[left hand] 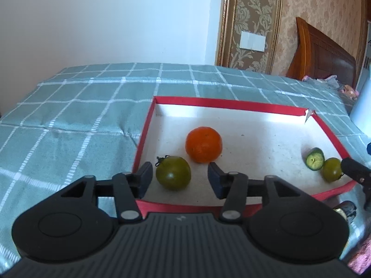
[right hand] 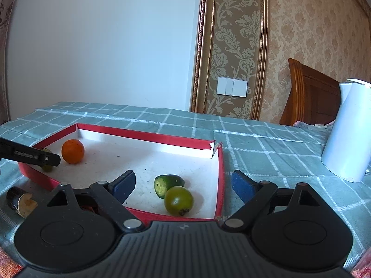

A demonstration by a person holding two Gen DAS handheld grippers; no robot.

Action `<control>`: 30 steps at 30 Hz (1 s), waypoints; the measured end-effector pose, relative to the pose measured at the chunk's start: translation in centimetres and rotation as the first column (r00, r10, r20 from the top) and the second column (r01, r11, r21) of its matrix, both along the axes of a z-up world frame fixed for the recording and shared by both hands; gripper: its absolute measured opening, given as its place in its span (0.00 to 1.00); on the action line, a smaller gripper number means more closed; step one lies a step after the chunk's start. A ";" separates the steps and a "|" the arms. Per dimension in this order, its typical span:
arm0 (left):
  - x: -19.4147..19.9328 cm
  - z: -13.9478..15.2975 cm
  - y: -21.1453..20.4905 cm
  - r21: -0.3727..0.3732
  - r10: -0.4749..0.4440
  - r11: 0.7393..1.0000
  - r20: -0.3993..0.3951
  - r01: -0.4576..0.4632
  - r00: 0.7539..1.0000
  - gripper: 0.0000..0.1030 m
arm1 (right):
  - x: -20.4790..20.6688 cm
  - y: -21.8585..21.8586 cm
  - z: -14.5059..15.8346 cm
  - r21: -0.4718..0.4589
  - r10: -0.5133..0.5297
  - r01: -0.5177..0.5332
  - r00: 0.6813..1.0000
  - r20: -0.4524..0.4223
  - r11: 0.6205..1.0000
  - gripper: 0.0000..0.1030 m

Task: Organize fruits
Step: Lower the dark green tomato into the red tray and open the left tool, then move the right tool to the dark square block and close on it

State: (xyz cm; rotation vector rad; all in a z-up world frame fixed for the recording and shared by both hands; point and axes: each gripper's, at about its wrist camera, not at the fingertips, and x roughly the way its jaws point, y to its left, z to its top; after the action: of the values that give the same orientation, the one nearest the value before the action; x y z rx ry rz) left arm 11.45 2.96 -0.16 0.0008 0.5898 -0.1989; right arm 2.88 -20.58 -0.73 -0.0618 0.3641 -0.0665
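Four fruits already lay in the red-rimmed tray (left hand: 234, 103): an orange (left hand: 203, 144) at centre, a green tomato (left hand: 173, 172) at 7 o'clock, a cut green fruit (right hand: 168, 183) touching another green tomato (right hand: 178, 200) at 4 o'clock. Both the left hand-held gripper (left hand: 179, 178) and the right hand-held gripper (right hand: 183, 185) stood apart, empty. A brown piece (right hand: 19, 200) remained outside on the surface, so likely nearly done. The lettering on the gripper finger was illegible.

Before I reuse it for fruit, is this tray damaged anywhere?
Yes. The shallow red-rimmed cardboard tray is split at its far right corner: the red edge is torn, and the two walls no longer meet.
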 end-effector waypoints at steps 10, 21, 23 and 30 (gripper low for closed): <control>-7.5 2.0 2.2 -0.093 0.024 0.996 0.134 -0.012 0.991 0.80 | -0.2 0.0 0.1 -0.001 0.031 -0.031 1.000 0.001 1.000 0.88; -11.2 -1.1 3.3 -0.107 -0.006 0.994 0.129 0.020 0.992 0.90 | -4.2 -2.0 0.0 0.077 0.091 -0.090 0.996 -0.010 0.993 0.88; -11.1 -1.3 3.9 -0.151 -0.004 0.988 0.117 0.022 0.993 0.92 | -4.6 -2.0 -0.5 0.052 0.091 -0.089 0.995 -0.035 0.995 0.88; -9.8 -2.2 6.2 -0.283 0.030 0.959 0.026 -0.021 0.999 0.92 | -4.1 -1.8 -1.0 0.098 0.124 -0.115 0.988 -0.090 0.988 0.77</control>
State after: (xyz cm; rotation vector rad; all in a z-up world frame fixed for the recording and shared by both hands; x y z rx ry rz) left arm 1.69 9.15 -2.36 -0.2807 0.5271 -0.2566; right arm -1.19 -22.35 -1.68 0.0053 0.4587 0.0727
